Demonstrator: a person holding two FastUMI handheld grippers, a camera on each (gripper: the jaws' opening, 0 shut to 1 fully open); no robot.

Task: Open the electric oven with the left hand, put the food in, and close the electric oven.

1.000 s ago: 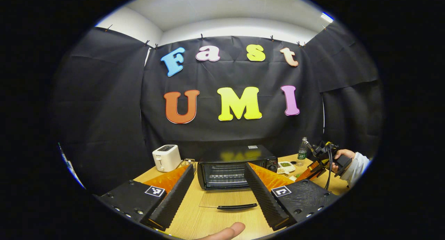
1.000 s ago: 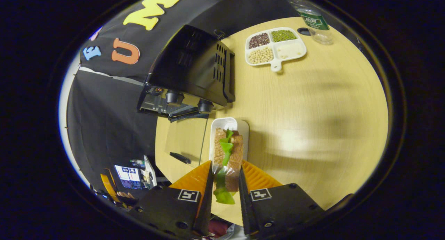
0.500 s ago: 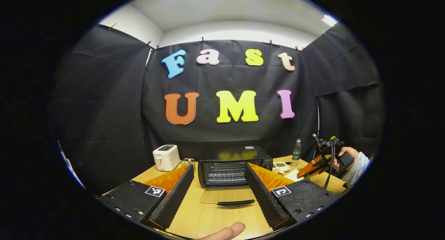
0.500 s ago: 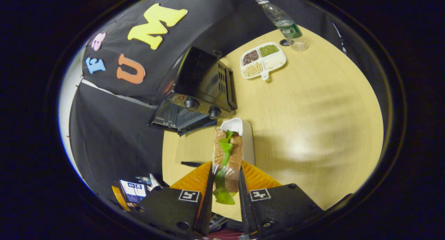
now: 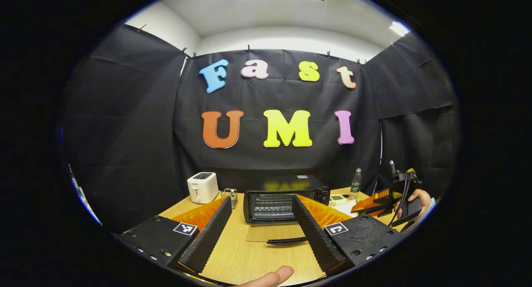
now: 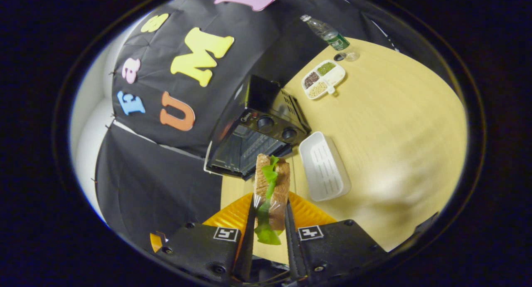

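Oven open, sandwich lifted clear of its tray.

A second ago your right gripper held the sandwich over the white tray; now the tray lies bare at 2 o'clock of it on the table, and the oven mouth sits just beyond the bread at 11 o'clock. Those jaws pinch the sandwich from both sides. Your left gripper has backed off, jaws wide and holding nothing, the dropped door between them at 12 o'clock. Loading comes next, I judge.
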